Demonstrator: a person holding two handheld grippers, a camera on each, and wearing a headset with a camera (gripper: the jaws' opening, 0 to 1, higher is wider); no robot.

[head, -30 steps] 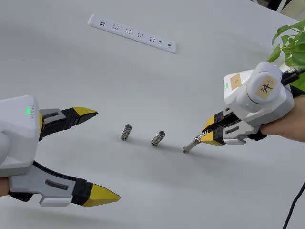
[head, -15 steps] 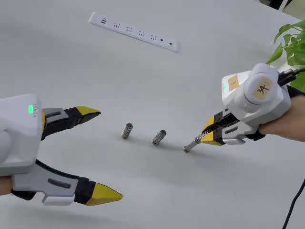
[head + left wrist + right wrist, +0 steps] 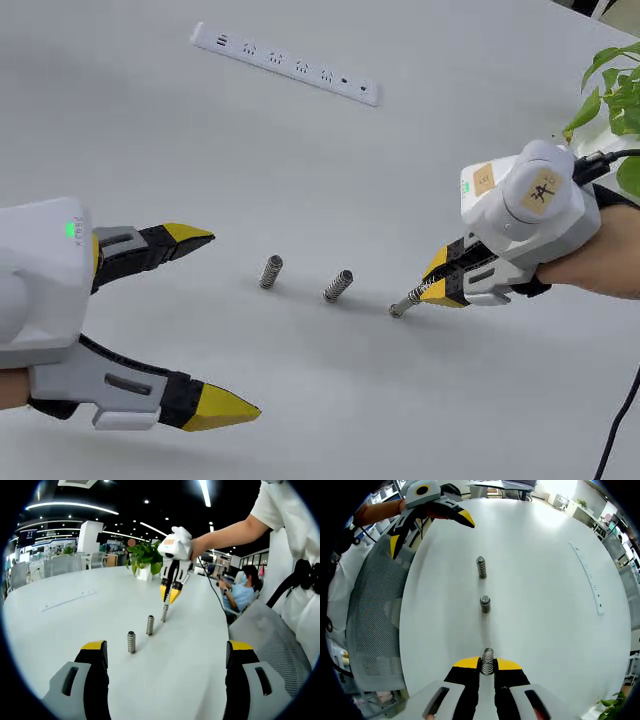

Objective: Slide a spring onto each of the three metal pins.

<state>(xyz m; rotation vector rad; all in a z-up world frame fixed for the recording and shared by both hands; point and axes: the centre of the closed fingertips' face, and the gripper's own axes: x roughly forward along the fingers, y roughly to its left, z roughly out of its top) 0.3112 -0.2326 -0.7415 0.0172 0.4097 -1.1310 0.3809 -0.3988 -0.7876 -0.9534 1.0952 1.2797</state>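
Two upright metal pins, each with a spring on it, stand mid-table: the left pin and the middle pin. To their right my right gripper is shut on a third spring, which sits over the third pin on the table. My left gripper hovers wide open left of the row with nothing between its jaws.
A white power strip lies at the far side of the white table. A green plant stands at the right edge, and a black cable hangs beneath the right hand. A mesh chair stands beside the table.
My right gripper has come slightly lower along the third pin, so less spring shows below its tips. The left gripper stays open and about where it was.
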